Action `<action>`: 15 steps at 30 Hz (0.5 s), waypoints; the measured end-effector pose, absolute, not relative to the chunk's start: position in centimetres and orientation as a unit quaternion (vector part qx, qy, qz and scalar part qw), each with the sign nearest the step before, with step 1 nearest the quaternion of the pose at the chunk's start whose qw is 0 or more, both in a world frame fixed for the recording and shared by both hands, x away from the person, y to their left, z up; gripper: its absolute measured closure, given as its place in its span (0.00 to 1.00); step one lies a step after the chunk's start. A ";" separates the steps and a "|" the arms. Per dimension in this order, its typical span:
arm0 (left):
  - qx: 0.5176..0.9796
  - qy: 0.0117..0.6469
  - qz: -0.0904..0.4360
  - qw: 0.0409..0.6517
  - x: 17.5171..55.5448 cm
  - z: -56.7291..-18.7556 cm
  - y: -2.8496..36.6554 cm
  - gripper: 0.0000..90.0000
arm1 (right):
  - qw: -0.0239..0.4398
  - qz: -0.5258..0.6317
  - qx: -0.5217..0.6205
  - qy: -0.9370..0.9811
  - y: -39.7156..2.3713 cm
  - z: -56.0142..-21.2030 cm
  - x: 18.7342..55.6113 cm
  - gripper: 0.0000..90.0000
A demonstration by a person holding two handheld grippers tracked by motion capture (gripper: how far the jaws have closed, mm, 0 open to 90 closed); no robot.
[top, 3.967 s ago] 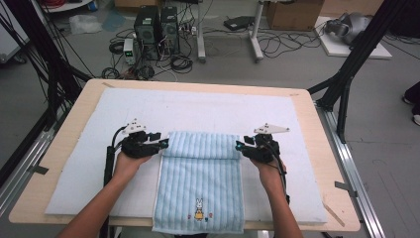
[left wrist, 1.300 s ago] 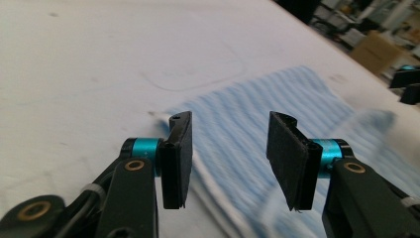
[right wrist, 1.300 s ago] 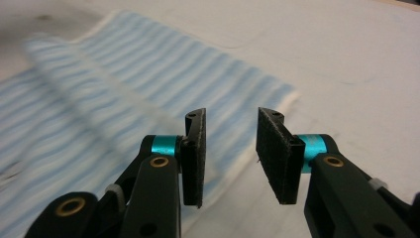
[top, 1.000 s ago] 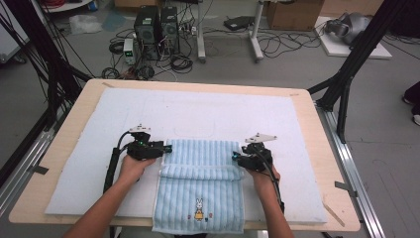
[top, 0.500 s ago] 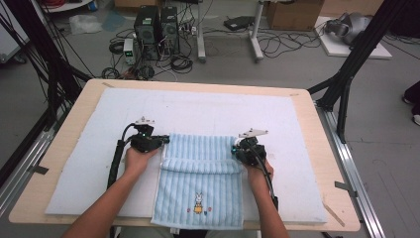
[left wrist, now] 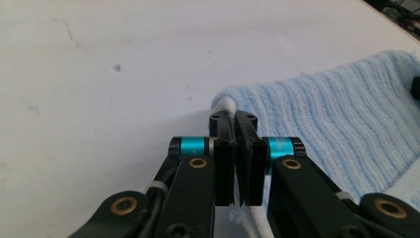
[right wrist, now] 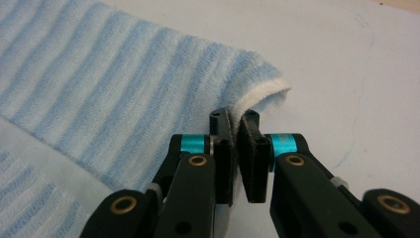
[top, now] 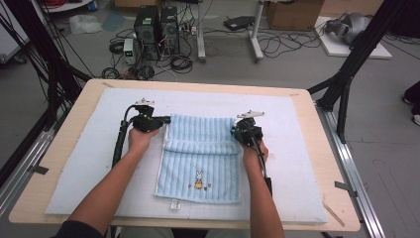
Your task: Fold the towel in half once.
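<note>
1. Left gripper [top: 166,120]: jaws just closed, clamped on the far left corner of the blue striped towel [top: 200,161].
2. Right gripper [top: 235,132]: jaws just closed, pinching the towel's far right corner, white hem between the pads.
3. Towel lies mid-table on the white mat [top: 89,163], far part folded over, rabbit print near the front edge.
4. Wooden table [top: 64,124] under the mat.

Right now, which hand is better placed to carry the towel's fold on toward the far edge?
Neither alone: left tongs and right tongs each pinch one corner of the towel, so both should likely move together.
</note>
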State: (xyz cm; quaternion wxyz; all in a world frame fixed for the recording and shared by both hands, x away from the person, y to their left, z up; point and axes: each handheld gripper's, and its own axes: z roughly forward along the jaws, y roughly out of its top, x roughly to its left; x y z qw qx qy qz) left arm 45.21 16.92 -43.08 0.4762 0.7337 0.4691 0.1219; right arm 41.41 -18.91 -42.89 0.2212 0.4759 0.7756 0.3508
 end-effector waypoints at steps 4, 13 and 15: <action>0.728 0.469 0.131 0.483 45.4 -43.4 17.0 0.96 | 0.226 0.352 0.483 0.769 -18.8 -43.1 42.2 0.95; 0.742 0.447 0.124 0.484 43.7 -42.4 16.9 0.62 | 0.239 0.364 0.486 0.757 -18.8 -42.3 41.1 0.65; 0.739 0.443 0.125 0.492 43.0 -42.1 17.1 0.60 | 0.238 0.373 0.480 0.757 -19.1 -42.0 40.6 0.64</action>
